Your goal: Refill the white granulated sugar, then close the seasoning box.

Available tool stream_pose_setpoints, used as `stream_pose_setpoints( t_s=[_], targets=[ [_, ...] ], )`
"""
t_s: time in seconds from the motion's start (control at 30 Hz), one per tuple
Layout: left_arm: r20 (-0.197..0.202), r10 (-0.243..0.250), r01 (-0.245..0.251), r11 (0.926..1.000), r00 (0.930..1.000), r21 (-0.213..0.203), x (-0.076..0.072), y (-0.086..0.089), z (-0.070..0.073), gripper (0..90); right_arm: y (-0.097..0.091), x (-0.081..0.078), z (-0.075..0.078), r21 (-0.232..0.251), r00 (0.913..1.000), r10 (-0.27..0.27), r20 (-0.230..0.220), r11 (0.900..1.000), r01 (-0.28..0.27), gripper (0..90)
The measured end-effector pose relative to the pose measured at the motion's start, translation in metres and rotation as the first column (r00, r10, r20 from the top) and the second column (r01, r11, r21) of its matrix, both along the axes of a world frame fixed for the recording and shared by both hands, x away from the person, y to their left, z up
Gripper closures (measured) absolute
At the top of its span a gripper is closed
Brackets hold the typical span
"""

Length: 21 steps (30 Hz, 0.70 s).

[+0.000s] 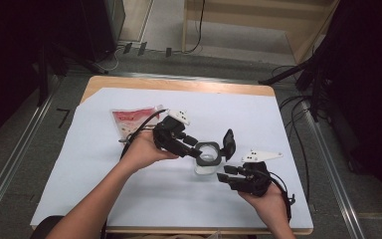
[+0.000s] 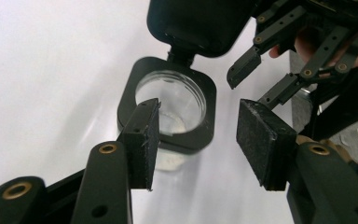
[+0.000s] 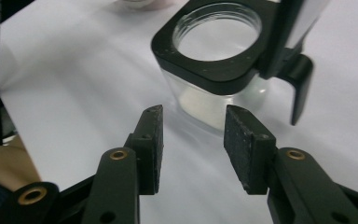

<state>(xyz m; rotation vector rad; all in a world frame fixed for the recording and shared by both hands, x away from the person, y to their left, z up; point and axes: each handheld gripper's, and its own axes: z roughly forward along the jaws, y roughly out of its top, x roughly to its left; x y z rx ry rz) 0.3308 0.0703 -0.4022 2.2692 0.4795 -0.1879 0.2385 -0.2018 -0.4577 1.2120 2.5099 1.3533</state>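
clear jar [image 1: 207,160] with a black square collar, standing upright on white paper [image 1: 238,119] over a wooden table [image 1: 179,83], between the two tools. black hinged lid [image 1: 228,143] flipped open, standing up off the collar's far right edge.

left gripper [image 1: 195,145] held in the left hand [image 1: 142,149], reaching across from the left, tips at the jar's collar. in the left gripper view [image 2: 200,135], jaws set moderately apart, nothing pinched; jar [image 2: 170,109] just ahead and below, its open mouth seen from above, one pad overlapping the collar's near edge, contact impossible to tell. pale residue at the jar's bottom. lid [image 2: 193,25] beyond the mouth, at the top.

right gripper [image 1: 225,173] held in the right hand [image 1: 268,204], just to the jar's near right, tips pointing toward it, not touching. in the right gripper view [image 3: 193,140], jaws partly open, with bare paper between the pads; jar [image 3: 219,60] just ahead, apart from the tips, lid [image 3: 291,42] standing at its right.

red and white pouch [image 1: 132,121] lying flat behind the left hand, well away from the jar.
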Motion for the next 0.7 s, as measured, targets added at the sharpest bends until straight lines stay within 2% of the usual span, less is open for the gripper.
stream_pose_setpoints(
  t_s=[0.1,0.13,0.17,0.23,0.37,0.43,0.5,0.53,0.7],
  targets=[
    [-0.016,-0.005,0.005,0.9999,0.9999,0.013,-0.002,0.005,0.002,48.3,0.005,-0.001,0.002,0.009,0.9998,0.021,-0.003,0.9997,-0.021,57.7],
    [-0.024,0.003,-0.003,1.0,0.9997,-0.004,-0.003,0.009,0.003,47.8,0.007,-0.003,0.002,0.005,0.9995,0.031,0.002,0.9995,-0.031,57.3],
    [-0.024,0.003,-0.003,1.0,0.9997,-0.004,-0.003,0.009,0.003,47.5,0.007,-0.003,0.002,0.005,0.9995,0.031,0.002,0.9995,-0.031,57.3],
    [-0.024,0.013,-0.013,0.9998,0.9996,-0.012,-0.004,0.013,0.004,47.4,0.009,-0.005,0.003,0.004,0.9989,0.043,0.016,0.9991,-0.043,55.6],
    [-0.029,0.03,-0.03,0.9996,0.9991,0.004,-0.006,0.022,0.006,47.0,0.017,-0.009,0.006,0.025,0.9956,0.083,0.043,0.9961,-0.084,52.2],
    [-0.027,0.03,-0.03,0.9995,0.9992,-0.004,-0.007,0.024,0.006,46.6,0.018,-0.009,0.007,0.031,0.9953,0.086,0.044,0.9957,-0.087,52.2],
    [-0.042,0.046,-0.047,0.9987,0.998,-0.019,-0.008,0.032,0.006,45.6,0.02,-0.009,0.007,0.025,0.9951,0.083,0.054,0.9961,-0.085,50.6],
    [-0.056,0.051,-0.052,0.9986,0.9971,-0.012,-0.009,0.034,0.007,45.3,0.02,-0.008,0.007,0.02,0.9953,0.08,0.055,0.9965,-0.081,50.4],
    [-0.042,0.073,-0.073,0.9973,0.9964,-0.006,-0.01,0.044,0.007,45.0,0.025,-0.008,0.005,0.008,0.9939,0.094,0.058,0.9955,-0.094,51.1]
  ],
)
